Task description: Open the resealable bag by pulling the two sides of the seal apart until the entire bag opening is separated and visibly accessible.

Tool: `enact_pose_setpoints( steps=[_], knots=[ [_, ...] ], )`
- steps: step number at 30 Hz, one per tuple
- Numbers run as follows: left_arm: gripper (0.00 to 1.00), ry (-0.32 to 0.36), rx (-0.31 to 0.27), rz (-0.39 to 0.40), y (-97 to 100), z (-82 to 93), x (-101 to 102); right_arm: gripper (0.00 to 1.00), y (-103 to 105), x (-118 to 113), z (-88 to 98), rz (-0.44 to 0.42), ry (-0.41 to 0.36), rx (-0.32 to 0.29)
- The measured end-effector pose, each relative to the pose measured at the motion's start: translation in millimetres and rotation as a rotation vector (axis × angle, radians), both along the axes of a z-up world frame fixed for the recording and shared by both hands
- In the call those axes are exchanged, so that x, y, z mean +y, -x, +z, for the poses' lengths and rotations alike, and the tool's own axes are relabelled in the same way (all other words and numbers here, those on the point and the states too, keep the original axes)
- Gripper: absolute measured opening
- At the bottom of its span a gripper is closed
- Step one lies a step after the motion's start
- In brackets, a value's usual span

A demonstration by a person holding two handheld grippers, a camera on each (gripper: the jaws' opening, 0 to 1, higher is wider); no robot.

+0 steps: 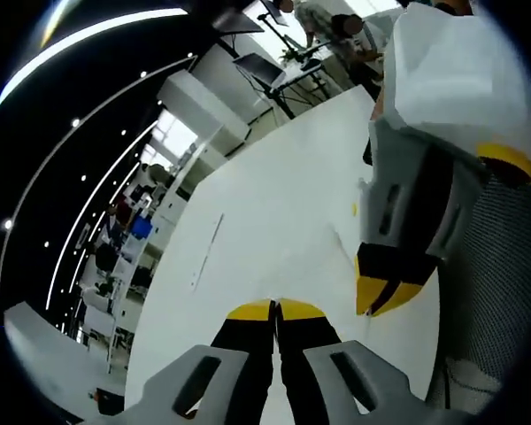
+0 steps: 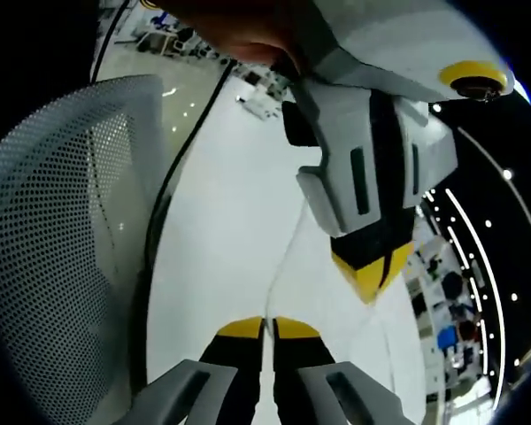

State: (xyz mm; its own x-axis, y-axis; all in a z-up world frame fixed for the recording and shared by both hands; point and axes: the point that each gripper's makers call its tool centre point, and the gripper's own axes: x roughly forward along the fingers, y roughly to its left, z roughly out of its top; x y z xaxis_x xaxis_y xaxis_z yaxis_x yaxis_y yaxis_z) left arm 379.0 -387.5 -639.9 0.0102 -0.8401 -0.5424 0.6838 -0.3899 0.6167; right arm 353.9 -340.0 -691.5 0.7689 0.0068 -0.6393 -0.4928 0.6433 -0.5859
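Left hand-held gripper (image 1: pixel 275 309): jaws pressed together, yellow tips meeting on a thin, clear film that rises between them, the resealable bag (image 1: pixel 341 243), barely visible against the white worktop (image 1: pixel 265 204). Right hand-held gripper (image 2: pixel 267 327): jaws likewise pressed together, pinching the same transparent bag, whose edge shows as a faint curved line running upward from the tips. In the left gripper view the right hand-held gripper enters from the right, its yellow tips closed and near the left one's tips. In the right gripper view the left hand-held gripper hangs from above, held by a hand (image 2: pixel 239 31). A grey mesh chair back (image 2: pixel 62 230) stands beside the worktop. Background: ceiling light strips (image 1: pixel 88 35) and distant desks.
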Motion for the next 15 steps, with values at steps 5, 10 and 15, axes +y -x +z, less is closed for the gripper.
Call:
enact_pose_setpoints(
  steps=[5,10,15],
  knots=[
    [0.0,-0.056,0.014,-0.012,4.8,-21.5,7.4,0.0,4.9,1.4,-2.8,-0.023,-0.045,0.009],
    [0.0,-0.088,0.029,-0.018,8.2,-32.4,13.5,0.01,11.1,-0.8,-1.9,-0.09,-0.14,0.005],
    [0.0,-0.127,0.033,-0.019,6.7,-44.8,21.1,0.05,18.9,-5.1,2.4,-0.148,-0.21,-0.001]
  ],
)
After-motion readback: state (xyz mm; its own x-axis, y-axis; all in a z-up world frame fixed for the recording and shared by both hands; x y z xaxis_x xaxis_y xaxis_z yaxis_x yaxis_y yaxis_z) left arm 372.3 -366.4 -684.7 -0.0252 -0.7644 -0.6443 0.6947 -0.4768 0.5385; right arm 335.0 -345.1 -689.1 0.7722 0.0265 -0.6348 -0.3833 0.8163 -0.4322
